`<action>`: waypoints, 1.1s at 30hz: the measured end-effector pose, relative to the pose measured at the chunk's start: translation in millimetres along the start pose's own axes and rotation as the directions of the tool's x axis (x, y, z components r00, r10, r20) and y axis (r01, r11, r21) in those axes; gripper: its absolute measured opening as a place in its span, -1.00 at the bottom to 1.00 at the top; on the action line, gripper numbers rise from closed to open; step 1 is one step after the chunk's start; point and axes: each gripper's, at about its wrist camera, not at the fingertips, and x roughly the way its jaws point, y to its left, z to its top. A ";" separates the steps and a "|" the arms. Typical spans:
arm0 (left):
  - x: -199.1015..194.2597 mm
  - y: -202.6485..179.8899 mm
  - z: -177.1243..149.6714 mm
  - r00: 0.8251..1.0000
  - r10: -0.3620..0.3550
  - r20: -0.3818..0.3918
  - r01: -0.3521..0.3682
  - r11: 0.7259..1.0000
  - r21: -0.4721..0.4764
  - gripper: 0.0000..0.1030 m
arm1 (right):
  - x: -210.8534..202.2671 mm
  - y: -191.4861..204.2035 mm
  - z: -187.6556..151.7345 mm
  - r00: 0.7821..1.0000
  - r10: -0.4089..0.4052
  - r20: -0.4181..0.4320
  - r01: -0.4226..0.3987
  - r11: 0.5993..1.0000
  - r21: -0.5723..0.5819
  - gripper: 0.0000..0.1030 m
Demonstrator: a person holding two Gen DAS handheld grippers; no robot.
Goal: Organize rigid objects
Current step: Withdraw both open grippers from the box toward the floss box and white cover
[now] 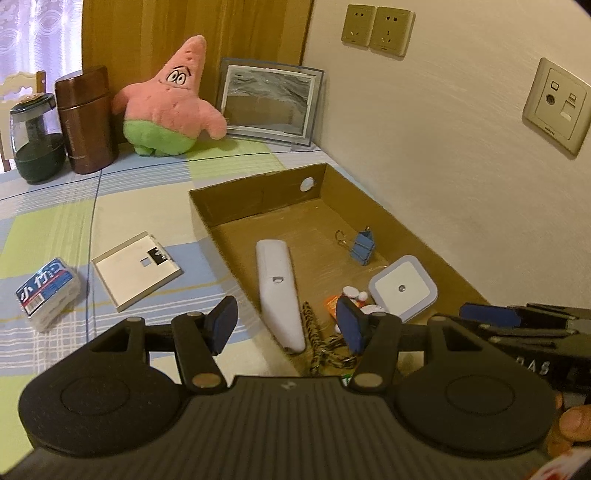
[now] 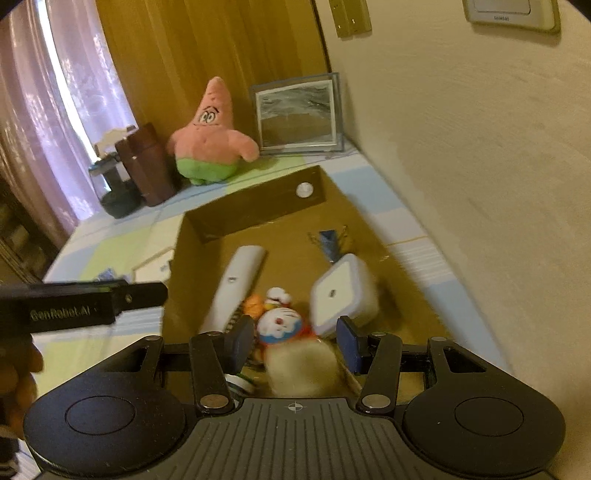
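A shallow cardboard box lies by the wall. In it lie a white remote, a blue binder clip, a white square night light, a braided cord and a Doraemon keychain with a tan pompom. My left gripper is open over the box's near left edge. My right gripper is open, its fingers either side of the keychain, just above it. A white plate cover and a tissue pack lie on the cloth to the left.
At the back stand a Patrick plush, a brown flask, a dark glass jar and a picture frame. The wall with sockets runs close along the box's right side.
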 end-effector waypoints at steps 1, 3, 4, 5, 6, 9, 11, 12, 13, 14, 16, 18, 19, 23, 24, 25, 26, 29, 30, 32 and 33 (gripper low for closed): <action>-1.1 1.8 -1.0 1.000 0.004 -0.001 -0.004 1.000 -0.001 0.06 | -1.3 0.2 1.0 1.000 -0.004 0.010 0.004 1.000 0.009 -0.03; -4.3 4.9 -3.1 1.000 0.016 0.001 -0.016 1.000 -0.001 0.12 | -6.0 0.0 3.7 0.999 -0.014 0.034 0.014 1.000 0.018 0.12; -6.6 6.7 -4.4 1.000 0.020 0.004 -0.020 1.000 -0.002 0.12 | -8.8 0.4 5.1 0.999 -0.015 0.043 0.014 1.000 0.020 0.16; -8.8 8.0 -5.7 1.000 0.023 0.006 -0.023 1.000 -0.003 0.12 | -11.0 1.5 6.6 0.999 -0.017 0.047 0.016 1.000 0.016 0.17; -11.1 9.5 -7.2 1.000 0.027 0.008 -0.027 1.000 -0.005 0.14 | -12.9 3.2 8.2 0.999 -0.020 0.049 0.020 1.000 0.009 0.18; -19.0 13.6 -12.3 0.999 0.040 0.012 -0.040 0.999 -0.007 0.16 | -20.0 9.4 10.1 0.998 -0.034 0.061 0.035 0.999 -0.017 0.19; -24.4 15.9 -16.1 0.999 0.046 0.012 -0.046 0.999 -0.006 0.18 | -22.2 14.0 10.0 0.997 -0.038 0.062 0.039 0.999 -0.027 0.21; -26.7 16.4 -17.7 0.999 0.050 0.009 -0.050 0.999 -0.005 0.19 | -23.4 16.7 9.8 0.997 -0.039 0.061 0.041 0.999 -0.031 0.21; -29.6 17.1 -19.9 0.998 0.055 0.009 -0.055 0.998 -0.001 0.19 | -25.3 19.4 9.2 0.997 -0.039 0.062 0.041 0.998 -0.037 0.21; -32.6 18.2 -22.0 0.998 0.059 0.009 -0.059 0.998 0.000 0.20 | -26.8 22.0 8.6 0.997 -0.039 0.063 0.042 0.998 -0.042 0.22; -40.5 21.0 -27.1 0.998 0.065 0.012 -0.065 0.998 -0.006 0.22 | -29.8 28.1 7.4 0.997 -0.041 0.063 0.044 0.998 -0.051 0.23; -49.3 25.4 -31.8 0.997 0.072 0.014 -0.072 0.997 -0.010 0.25 | -32.4 34.6 6.5 0.997 -0.036 0.064 0.039 0.998 -0.054 0.23; -53.0 27.8 -33.8 0.997 0.076 0.015 -0.076 0.997 -0.011 0.25 | -34.2 38.0 6.1 0.997 -0.031 0.066 0.035 0.998 -0.056 0.24; -69.5 39.3 -42.1 0.995 0.102 0.016 -0.102 0.995 -0.012 0.26 | -40.1 53.2 4.6 0.997 -0.017 0.071 0.022 0.997 -0.069 0.25; -73.5 42.8 -43.9 0.994 0.110 0.017 -0.109 0.994 -0.014 0.27 | -41.1 57.3 4.1 0.997 -0.012 0.072 0.017 0.997 -0.073 0.25; -77.6 46.4 -45.6 0.993 0.117 0.017 -0.117 0.993 -0.017 0.27 | -42.4 61.5 3.6 0.997 -0.008 0.074 0.014 0.997 -0.078 0.25; -81.6 50.1 -47.3 0.992 0.124 0.018 -0.124 0.992 -0.019 0.27 | -43.8 65.9 3.2 0.997 -0.003 0.074 0.010 0.997 -0.082 0.26; -93.4 60.8 -51.2 0.989 0.147 0.022 -0.146 0.989 -0.024 0.28 | -45.6 78.6 1.7 0.997 0.013 0.073 -0.006 0.996 -0.094 0.27; -97.1 64.0 -52.4 0.988 0.152 0.023 -0.152 0.988 -0.026 0.28 | -46.1 82.5 1.1 0.997 0.017 0.074 -0.009 0.995 -0.099 0.27; -104.0 70.5 -54.8 0.986 0.166 0.024 -0.165 0.986 -0.029 0.31 | -46.6 90.8 -0.2 0.997 0.027 0.073 -0.019 0.994 -0.106 0.28; -107.2 73.3 -56.2 0.985 0.172 0.024 -0.172 0.985 -0.030 0.32 | -46.7 94.5 -0.7 0.997 0.032 0.072 -0.024 0.994 -0.110 0.28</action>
